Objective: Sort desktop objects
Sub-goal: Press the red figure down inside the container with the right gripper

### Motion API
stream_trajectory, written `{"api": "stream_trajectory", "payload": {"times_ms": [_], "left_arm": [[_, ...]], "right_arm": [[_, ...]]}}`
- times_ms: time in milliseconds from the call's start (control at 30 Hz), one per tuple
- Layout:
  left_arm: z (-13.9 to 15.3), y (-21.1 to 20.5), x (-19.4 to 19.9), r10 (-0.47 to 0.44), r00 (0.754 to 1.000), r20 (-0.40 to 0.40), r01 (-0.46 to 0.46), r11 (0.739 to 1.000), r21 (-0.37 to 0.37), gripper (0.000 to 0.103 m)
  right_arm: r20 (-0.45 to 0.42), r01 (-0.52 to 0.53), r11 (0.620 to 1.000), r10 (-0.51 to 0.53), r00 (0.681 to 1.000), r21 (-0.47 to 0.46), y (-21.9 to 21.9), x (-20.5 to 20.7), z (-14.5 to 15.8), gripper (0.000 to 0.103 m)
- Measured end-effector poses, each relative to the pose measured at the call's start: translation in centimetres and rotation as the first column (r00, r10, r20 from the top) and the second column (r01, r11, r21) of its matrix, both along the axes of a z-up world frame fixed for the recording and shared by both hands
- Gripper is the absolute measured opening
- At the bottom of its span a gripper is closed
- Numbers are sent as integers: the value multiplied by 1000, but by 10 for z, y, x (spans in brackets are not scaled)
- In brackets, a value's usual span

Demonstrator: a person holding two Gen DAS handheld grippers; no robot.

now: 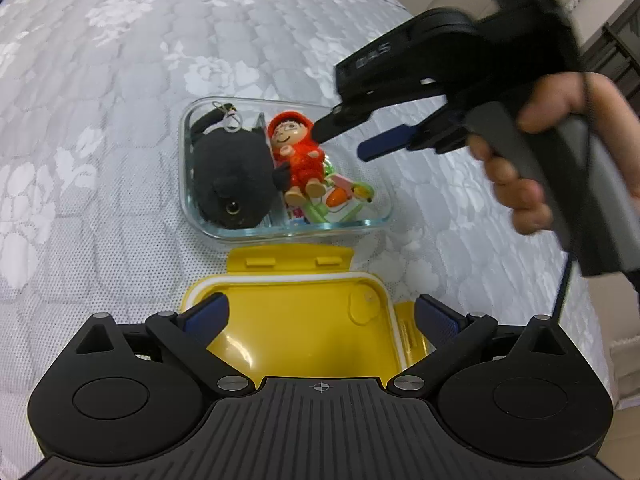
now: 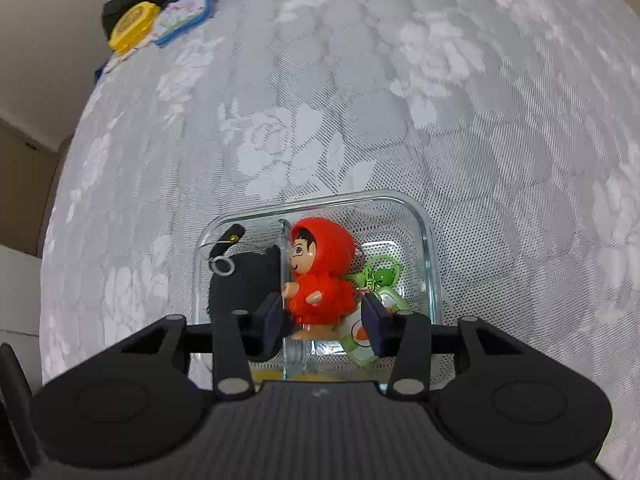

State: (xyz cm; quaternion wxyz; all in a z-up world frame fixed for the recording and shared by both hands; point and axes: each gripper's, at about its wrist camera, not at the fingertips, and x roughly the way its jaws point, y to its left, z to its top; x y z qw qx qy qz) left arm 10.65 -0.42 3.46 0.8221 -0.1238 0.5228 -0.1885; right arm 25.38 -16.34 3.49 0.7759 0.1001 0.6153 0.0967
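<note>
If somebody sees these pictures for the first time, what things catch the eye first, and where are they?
First the red-hooded doll, lying in the right compartment of the clear glass container, with the right gripper open around it. Beside it, in the left compartment, lies a black plush toy. Nearer, a bright yellow lid rests upturned between the open left gripper's fingers.

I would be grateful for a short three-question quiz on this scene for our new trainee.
1. True or false: the glass container has a divider splitting it into two compartments.
2. Which object shares a compartment with the red-hooded doll? A) the black plush toy B) the green keychain charms C) a yellow lid
3. Fill in: the left gripper is held above the open ______ box.

Key: 1 true. 2 B. 3 yellow. The right gripper is open, its fingers either side of the doll.
</note>
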Motion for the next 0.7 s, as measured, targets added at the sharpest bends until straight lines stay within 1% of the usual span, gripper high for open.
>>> {"api": "stream_trajectory", "payload": {"times_ms": [100,200,233,300,333,367,467,500,533,633,667,700], "left_arm": [[-2,0,1,-4,1000,-5,4,1000,-1,101],[-5,2,4,-6,1000,-11,6,1000,3,101],[-7,6,5,7,1000,-18,-6,1000,9,101],[-11,19,9,62,997,-34,-62,998,20,102],[-12,28,11,100,994,-42,-99,995,22,102],[-13,36,13,136,989,-48,-136,991,22,102],[-13,54,15,221,974,-54,-221,975,9,102],[-13,59,15,239,969,-56,-239,971,-3,102],[-13,62,15,250,967,-57,-251,968,-16,102],[-12,63,15,251,966,-62,-253,967,-35,102],[-13,63,16,250,966,-64,-252,967,-34,102],[-13,63,16,249,966,-67,-251,967,-31,102]], "right_arm": [[-33,-3,1000,3,999,-3,4,6,-13,50],[-53,-34,999,35,998,12,10,11,-29,55],[-47,-43,999,44,998,17,11,11,-31,53],[-26,-72,997,73,997,25,12,9,-30,42],[-12,-84,996,85,996,20,12,6,-25,33],[1,-83,996,83,997,13,11,3,-20,26],[21,0,997,-2,1000,83,-8,-7,-1,26],[19,39,993,-42,999,110,-16,-10,5,24],[13,95,986,-97,995,137,-23,-13,8,1],[-15,252,944,-255,967,213,-42,-22,16,2],[-15,261,940,-264,964,220,-42,-23,17,11],[20,206,963,-212,977,172,-35,-22,19,17]]}}
